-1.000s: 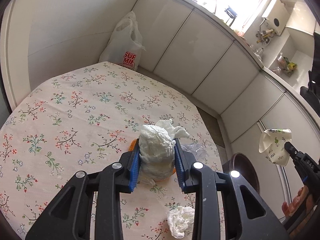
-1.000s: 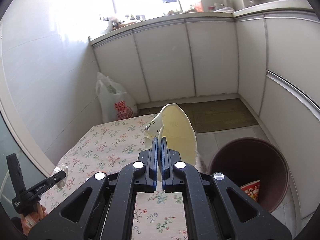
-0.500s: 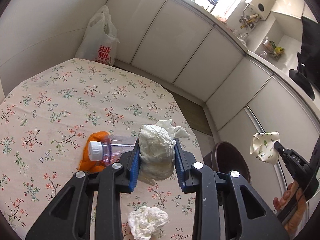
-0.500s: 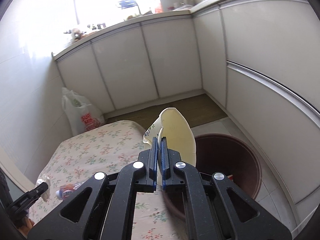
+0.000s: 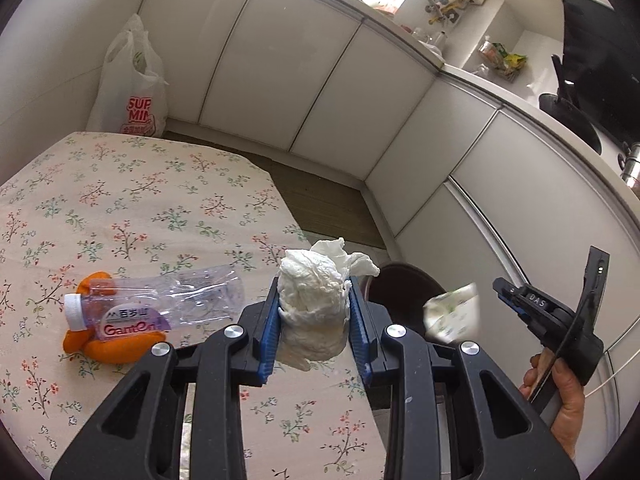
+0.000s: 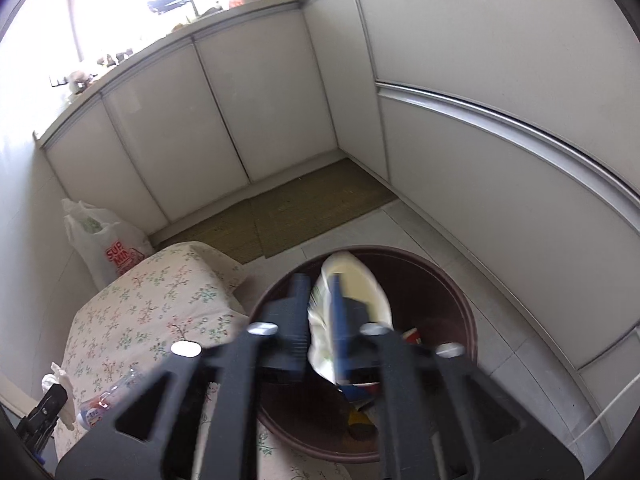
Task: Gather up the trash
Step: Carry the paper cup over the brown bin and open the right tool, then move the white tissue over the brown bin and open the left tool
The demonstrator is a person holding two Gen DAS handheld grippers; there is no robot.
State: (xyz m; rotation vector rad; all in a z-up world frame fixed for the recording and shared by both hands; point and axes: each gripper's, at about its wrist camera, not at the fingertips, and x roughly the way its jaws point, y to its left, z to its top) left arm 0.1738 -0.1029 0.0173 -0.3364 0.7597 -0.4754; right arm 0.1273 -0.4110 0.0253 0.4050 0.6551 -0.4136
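Over bin (image 6: pixel 452 280): right gripper (image 6: pixel 320 320) jaws just opening, cup (image 6: pixel 352 280) loose between, bin directly below; left gripper (image 5: pixel 314 316) pinches tissue (image 5: pixel 316 300).

Daylight floods from a blown-out window (image 6: pixel 120 12) at the upper left of the right wrist view. Both fisheye pictures bend the glossy white cabinet doors (image 5: pixel 280 68) and darken at the corners. The right hand-held gripper (image 6: pixel 320 320) is motion-blurred.
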